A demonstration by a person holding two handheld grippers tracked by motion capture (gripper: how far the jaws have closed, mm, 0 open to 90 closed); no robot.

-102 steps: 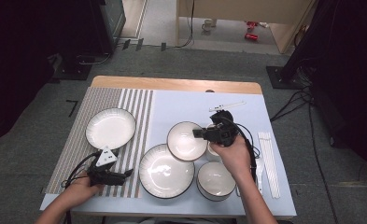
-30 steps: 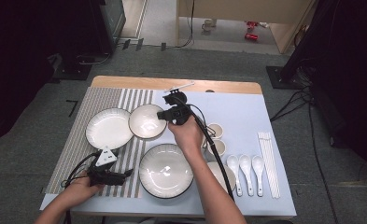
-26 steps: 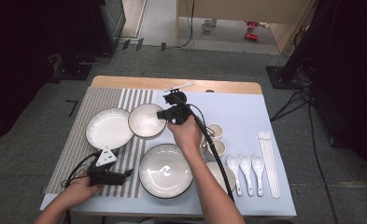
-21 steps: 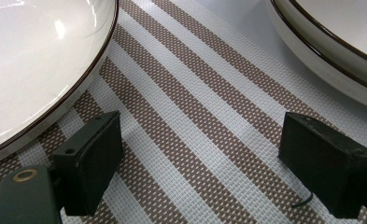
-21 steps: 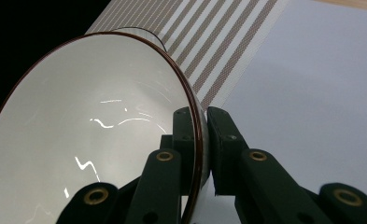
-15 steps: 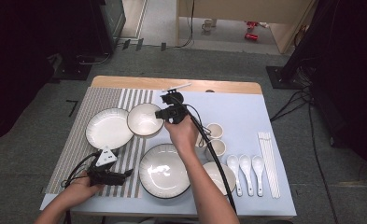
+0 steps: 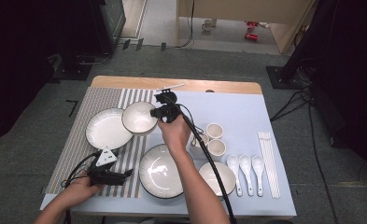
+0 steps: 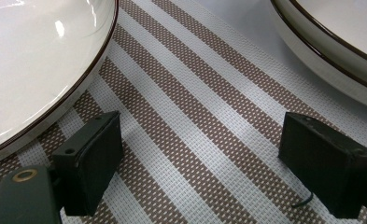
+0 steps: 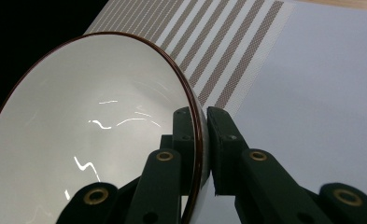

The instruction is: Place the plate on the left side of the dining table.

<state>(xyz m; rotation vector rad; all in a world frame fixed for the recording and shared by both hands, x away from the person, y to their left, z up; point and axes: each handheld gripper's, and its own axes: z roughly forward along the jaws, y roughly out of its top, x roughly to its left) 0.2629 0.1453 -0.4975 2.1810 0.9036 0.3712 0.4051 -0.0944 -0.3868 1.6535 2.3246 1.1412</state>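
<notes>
R tongs point(image 7: 158, 113) pinch rim of small bowl point(image 7: 138, 117), wall betw. jaws, bowl tilted above striped mat point(image 7: 74, 140). L tongs point(image 7: 120, 175) spread, empty, resting on mat.

Risk: thin rim grip; bowl may pivot or slip if tilt grows. Bowl edge sits just beside flat plate point(image 7: 106, 129), so lowering could clink or ride onto it.

Nearby: large bowl point(image 7: 162, 171) under R forearm, cups point(image 7: 214, 140) to its other side; no obstruction to L tongs.
</notes>
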